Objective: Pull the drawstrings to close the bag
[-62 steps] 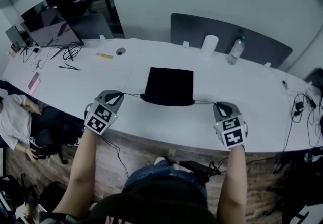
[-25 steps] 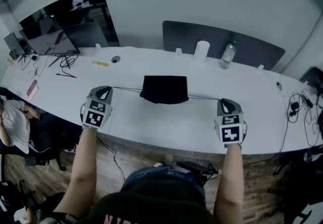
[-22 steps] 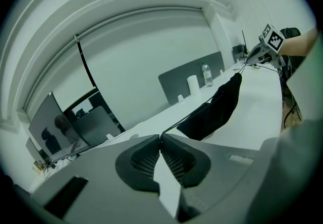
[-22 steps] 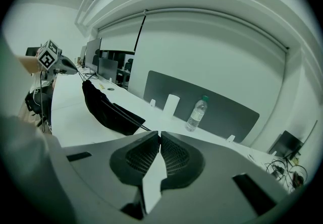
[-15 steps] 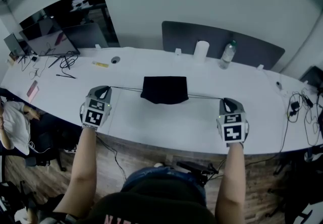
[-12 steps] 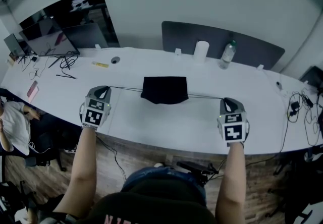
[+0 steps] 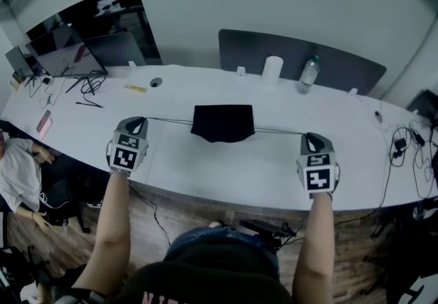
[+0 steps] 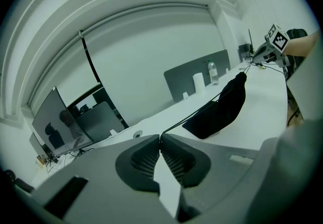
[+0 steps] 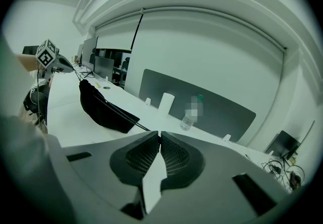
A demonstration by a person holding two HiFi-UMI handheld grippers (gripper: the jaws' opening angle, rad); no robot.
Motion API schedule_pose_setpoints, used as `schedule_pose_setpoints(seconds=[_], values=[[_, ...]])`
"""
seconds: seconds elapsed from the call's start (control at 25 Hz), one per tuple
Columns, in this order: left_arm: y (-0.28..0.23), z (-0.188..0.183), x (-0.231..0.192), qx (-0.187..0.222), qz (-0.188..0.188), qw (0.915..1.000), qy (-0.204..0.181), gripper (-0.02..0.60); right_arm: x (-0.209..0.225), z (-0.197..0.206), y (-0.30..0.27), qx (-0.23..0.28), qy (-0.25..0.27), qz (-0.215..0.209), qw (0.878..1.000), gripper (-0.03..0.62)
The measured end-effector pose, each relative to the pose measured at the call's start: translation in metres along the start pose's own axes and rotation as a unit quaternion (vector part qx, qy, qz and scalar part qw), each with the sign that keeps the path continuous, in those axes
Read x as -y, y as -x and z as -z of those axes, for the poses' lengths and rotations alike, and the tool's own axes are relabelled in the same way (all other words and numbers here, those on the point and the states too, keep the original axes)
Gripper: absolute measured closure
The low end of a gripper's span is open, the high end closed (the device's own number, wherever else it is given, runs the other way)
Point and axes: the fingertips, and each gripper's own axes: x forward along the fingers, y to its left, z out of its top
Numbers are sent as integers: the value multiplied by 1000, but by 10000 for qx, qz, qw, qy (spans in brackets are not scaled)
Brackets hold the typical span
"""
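A black drawstring bag lies mid-table on the white table, its top gathered. A thin black drawstring runs out from each side, taut. My left gripper is shut on the left drawstring, well left of the bag. My right gripper is shut on the right drawstring, well right of it. In the left gripper view the string leaves the shut pads toward the bag. The right gripper view shows the same: string, bag.
A water bottle and a white roll stand behind the bag, before a grey divider panel. A monitor, cables and a pink phone lie far left. More cables far right. A person sits at left.
Since the earliest frame both grippers have moved apart and the bag's mouth has narrowed. Over the last second the grippers crept slightly further outward; the strings stay taut.
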Motion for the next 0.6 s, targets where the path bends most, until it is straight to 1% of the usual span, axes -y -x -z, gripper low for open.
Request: schedule_pose_setpoints(seconds=[0.2, 0.6], values=[[-2, 2, -2, -27, -28, 10000, 54, 566, 6, 1, 0, -1, -75, 36, 10000, 585], [-4, 0, -10, -46, -106, 9999, 110, 566, 17, 1, 0, -71, 35, 267, 9996, 586]])
